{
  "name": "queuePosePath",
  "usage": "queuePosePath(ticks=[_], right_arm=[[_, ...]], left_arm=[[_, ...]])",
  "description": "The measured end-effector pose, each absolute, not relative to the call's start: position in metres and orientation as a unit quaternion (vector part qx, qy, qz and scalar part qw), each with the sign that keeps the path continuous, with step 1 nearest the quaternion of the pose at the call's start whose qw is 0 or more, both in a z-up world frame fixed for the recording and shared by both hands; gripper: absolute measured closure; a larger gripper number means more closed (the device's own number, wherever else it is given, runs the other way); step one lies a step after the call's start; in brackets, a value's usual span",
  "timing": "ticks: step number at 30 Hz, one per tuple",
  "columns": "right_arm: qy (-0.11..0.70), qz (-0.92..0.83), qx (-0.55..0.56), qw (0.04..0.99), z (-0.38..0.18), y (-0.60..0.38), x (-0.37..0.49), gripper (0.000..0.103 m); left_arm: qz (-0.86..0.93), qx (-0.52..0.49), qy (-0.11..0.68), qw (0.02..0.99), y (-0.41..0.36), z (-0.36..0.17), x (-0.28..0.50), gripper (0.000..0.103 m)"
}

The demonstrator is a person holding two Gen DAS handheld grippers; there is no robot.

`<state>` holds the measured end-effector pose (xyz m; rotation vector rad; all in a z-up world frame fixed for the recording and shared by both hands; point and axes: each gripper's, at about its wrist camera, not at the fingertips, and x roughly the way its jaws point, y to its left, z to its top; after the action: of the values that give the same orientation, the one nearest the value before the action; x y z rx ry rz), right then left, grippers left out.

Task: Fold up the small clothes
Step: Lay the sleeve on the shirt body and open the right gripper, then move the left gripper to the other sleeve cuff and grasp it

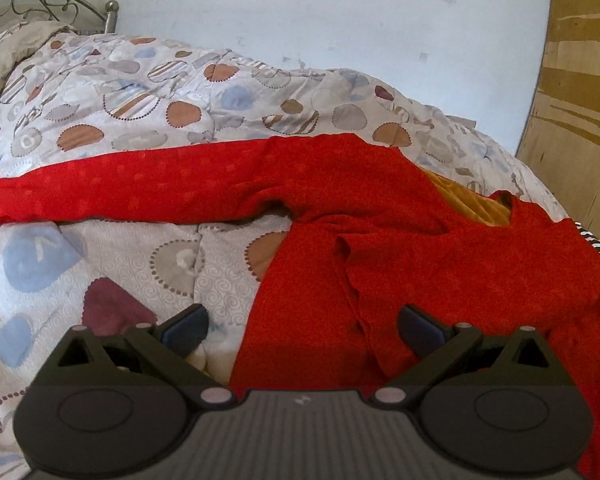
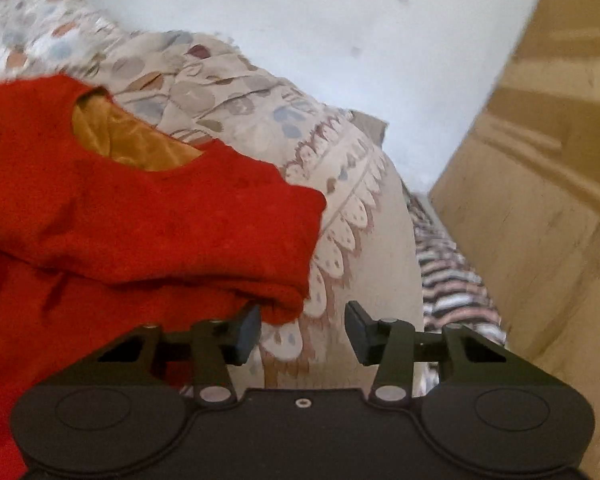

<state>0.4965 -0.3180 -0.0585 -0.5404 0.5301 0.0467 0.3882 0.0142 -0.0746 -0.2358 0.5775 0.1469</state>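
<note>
Plainly, the red garment point(image 1: 400, 240) lies spread on the bed's patterned quilt point(image 1: 140, 96), its one long sleeve point(image 1: 120, 188) stretched far out to the left in the left wrist view, so the long axis of that sleeve runs crosswise to both hand-held grippers. The left hand-held gripper point(image 1: 302, 330) hangs just over the garment's lower body with its jaws released and wide apart, nothing between them; red cloth lies under the right-hand finger and bare quilt under the left. The right hand-held gripper point(image 2: 302, 330) is also released, jaws part open with only quilt showing in the gap, and the folded red shoulder edge point(image 2: 284, 300) sits just beside its left finger, whether touching I cannot tell. The outstretched sleeve, I judge, is the left one's to fetch, being on its side. An ochre lining point(image 2: 132, 140) shows at the neck opening. The right wrist view is blurred, the garment's hem is cut off below both cameras, and the sleeve's cuff runs out of frame
</note>
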Motion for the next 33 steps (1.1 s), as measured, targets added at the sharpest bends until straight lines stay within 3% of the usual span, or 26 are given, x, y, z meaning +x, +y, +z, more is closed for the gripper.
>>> queuePosePath(ticks=[1, 2, 5, 14, 21, 23, 27, 30, 32, 33], right_arm=[[0.257, 0.027, -0.269, 0.928, -0.058, -0.315, 0.498, 0.075], [0.259, 0.03, -0.276, 0.925, -0.06, -0.312, 0.5, 0.096], [0.258, 0.02, -0.257, 0.931, -0.056, -0.311, 0.5, 0.098], [0.299, -0.014, -0.061, 0.952, -0.061, -0.353, 0.49, 0.1], [0.296, -0.006, -0.055, 0.954, -0.06, -0.351, 0.487, 0.099], [0.297, -0.007, -0.048, 0.954, -0.057, -0.354, 0.482, 0.089], [0.293, -0.003, -0.048, 0.955, -0.048, -0.356, 0.468, 0.082], [0.287, 0.001, -0.036, 0.957, -0.037, -0.353, 0.456, 0.054], [0.277, 0.009, -0.021, 0.961, -0.028, -0.349, 0.446, 0.024], [0.271, 0.015, -0.015, 0.962, -0.024, -0.346, 0.44, 0.018]], left_arm=[[0.072, -0.116, 0.284, 0.949, 0.014, -0.074, 0.389, 0.0], [0.072, -0.116, 0.283, 0.949, 0.014, -0.074, 0.388, 0.0], [0.072, -0.117, 0.283, 0.949, 0.014, -0.075, 0.388, 0.0], [0.071, -0.12, 0.282, 0.949, 0.015, -0.075, 0.388, 0.0], [0.07, -0.121, 0.28, 0.95, 0.016, -0.076, 0.387, 0.0], [0.069, -0.122, 0.281, 0.95, 0.016, -0.073, 0.387, 0.001], [0.053, -0.152, 0.293, 0.942, 0.027, -0.055, 0.382, 0.0], [0.064, -0.176, 0.288, 0.939, 0.041, -0.034, 0.37, 0.0], [0.074, -0.174, 0.28, 0.941, 0.053, -0.019, 0.36, 0.0], [0.084, -0.168, 0.278, 0.942, 0.059, -0.012, 0.354, 0.0]])
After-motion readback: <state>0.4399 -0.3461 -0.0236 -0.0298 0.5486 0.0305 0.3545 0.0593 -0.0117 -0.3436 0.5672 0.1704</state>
